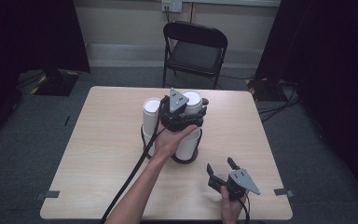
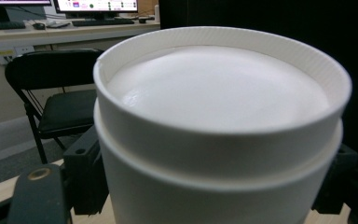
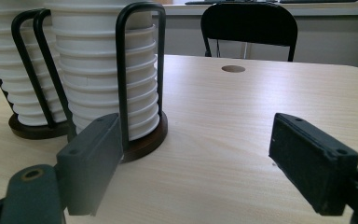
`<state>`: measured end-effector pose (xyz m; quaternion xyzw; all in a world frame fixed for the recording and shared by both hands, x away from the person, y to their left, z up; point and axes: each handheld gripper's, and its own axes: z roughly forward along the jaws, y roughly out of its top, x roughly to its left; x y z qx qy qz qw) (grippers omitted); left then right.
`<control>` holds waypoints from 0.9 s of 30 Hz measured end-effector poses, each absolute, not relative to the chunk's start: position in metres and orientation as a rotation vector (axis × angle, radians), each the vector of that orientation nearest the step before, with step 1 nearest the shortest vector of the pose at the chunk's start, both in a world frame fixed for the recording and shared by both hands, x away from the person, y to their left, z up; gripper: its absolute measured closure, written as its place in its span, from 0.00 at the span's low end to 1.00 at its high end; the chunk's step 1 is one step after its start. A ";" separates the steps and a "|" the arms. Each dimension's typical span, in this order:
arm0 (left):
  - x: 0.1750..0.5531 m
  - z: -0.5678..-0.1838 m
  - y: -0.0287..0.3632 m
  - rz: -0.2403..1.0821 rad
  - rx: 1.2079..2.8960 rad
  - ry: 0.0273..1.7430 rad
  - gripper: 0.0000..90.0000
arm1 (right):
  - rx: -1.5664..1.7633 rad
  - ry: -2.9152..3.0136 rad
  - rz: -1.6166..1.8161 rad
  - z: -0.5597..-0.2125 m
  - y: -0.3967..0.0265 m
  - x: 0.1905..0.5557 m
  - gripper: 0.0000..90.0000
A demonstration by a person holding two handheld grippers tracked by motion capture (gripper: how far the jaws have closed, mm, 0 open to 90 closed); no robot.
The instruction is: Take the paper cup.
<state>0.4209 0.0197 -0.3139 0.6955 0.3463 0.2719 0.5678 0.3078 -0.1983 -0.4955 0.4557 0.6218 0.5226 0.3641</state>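
Two stacks of upturned white paper cups stand mid-table in black wire holders on brown bases: a left stack and a right stack. My left gripper is at the top of the right stack, its jaws pressed on either side of the top cup. My right gripper is open low over the table's near right part, apart from the stacks, with nothing between its fingers.
The light wooden table has a small round hole in its top. A black folding chair stands behind its far edge. Dark curtains hang on both sides, and cables lie on the floor at the right.
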 end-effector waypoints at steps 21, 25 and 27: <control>0.417 -0.303 0.025 0.624 1.539 0.784 0.21 | 1.177 1.600 1.348 -0.495 -0.198 0.308 0.19; 0.416 -0.299 0.030 0.616 1.512 0.779 0.21 | 1.178 1.609 1.349 -0.495 -0.199 0.308 0.18; 0.416 -0.297 0.032 0.617 1.504 0.769 0.22 | 1.179 1.613 1.348 -0.495 -0.199 0.309 0.18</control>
